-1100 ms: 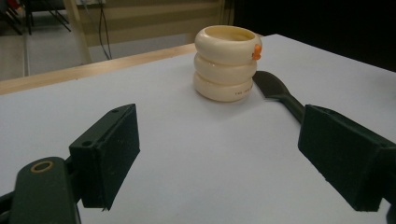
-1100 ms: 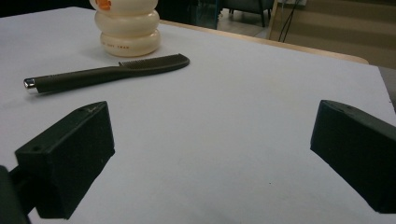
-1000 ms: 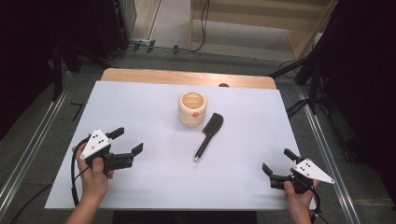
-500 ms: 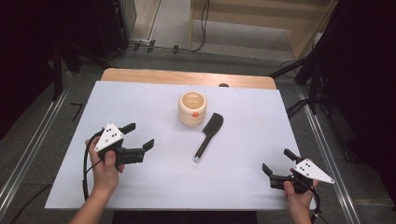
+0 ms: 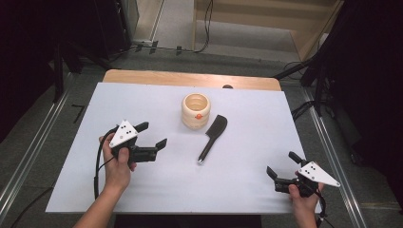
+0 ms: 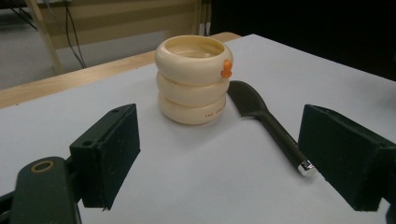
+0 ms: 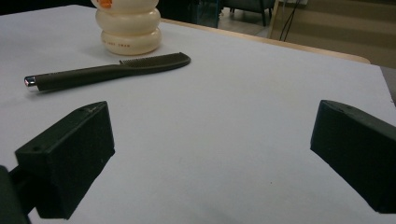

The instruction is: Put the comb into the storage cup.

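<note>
Approach stage: left gripper point(image 5: 151, 136) closing in on the comb point(image 5: 211, 138) and cream holder point(image 5: 195, 110), nothing grasped.

Both sets of jaws are spread and empty; the right gripper point(image 5: 280, 167) waits at lower right. The comb lies flat at frame centre, just right of the holder. Next move likely calls for lining the jaws up across the comb's handle. The right gripper view reveals the comb's teeth point(image 7: 152, 59), unresolved from above.

a white surface point(image 5: 142, 102) is seen with a bare wooden strip point(image 5: 190, 78) left uncovered along its far edge. metal rails point(image 5: 33, 152) are laid along both sides, and dark cables point(image 5: 207, 28) are trailed across the grey floor point(image 5: 176, 23) beyond.
</note>
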The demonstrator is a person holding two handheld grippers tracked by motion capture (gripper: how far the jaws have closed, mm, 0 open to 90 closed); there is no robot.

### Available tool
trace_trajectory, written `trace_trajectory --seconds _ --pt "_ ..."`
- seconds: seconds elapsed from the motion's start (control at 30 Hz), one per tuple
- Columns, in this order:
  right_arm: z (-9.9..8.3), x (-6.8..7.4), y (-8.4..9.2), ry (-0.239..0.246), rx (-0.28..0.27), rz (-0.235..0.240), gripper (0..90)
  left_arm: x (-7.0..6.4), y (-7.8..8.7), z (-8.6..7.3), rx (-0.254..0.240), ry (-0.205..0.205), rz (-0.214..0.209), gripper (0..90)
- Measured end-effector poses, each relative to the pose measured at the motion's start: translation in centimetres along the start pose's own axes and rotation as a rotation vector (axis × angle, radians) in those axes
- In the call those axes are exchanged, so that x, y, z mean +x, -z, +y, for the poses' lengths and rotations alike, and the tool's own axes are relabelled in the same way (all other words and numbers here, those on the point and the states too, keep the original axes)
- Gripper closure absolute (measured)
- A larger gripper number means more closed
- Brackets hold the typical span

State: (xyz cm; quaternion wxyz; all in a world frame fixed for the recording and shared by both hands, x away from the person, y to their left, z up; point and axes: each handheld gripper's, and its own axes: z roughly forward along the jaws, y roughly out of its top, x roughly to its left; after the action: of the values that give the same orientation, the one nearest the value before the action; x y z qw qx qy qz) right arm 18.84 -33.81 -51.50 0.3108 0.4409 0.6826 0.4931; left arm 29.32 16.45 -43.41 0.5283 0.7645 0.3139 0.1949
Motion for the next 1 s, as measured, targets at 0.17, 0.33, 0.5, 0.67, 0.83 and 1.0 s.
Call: trace_trajectory --seconds 0.17,0.33,0.5,0.67,0.83,1.0 --pt "0.0 0.0 0.0 -0.001 0.0 0.0 0.0 -0.3 -0.9 0.4 0.01 -0.006 -0.015 12.9" --pt "0.0 0.0 0.0 -0.001 -0.001 0.002 0.0 -0.7 -1.8 0.7 0.021 -0.004 -0.028 13.1" --pt "0.0 0.0 0.0 -0.001 -0.001 0.004 0.0 -1.0 -2.6 0.9 0.034 -0.005 -0.038 13.1" --pt "0.0 0.0 0.0 0.001 -0.001 0.005 0.0 -1.4 -3.5 1.2 0.046 -0.01 -0.043 13.1" --pt "0.0 0.0 0.0 -0.001 0.0 0.005 0.0 -1.8 -4.3 1.4 0.052 -0.007 -0.055 13.3" --pt "0.0 0.0 0.0 -0.001 0.002 0.006 0.0 -2.2 -5.2 1.6 0.071 -0.005 -0.057 13.3"
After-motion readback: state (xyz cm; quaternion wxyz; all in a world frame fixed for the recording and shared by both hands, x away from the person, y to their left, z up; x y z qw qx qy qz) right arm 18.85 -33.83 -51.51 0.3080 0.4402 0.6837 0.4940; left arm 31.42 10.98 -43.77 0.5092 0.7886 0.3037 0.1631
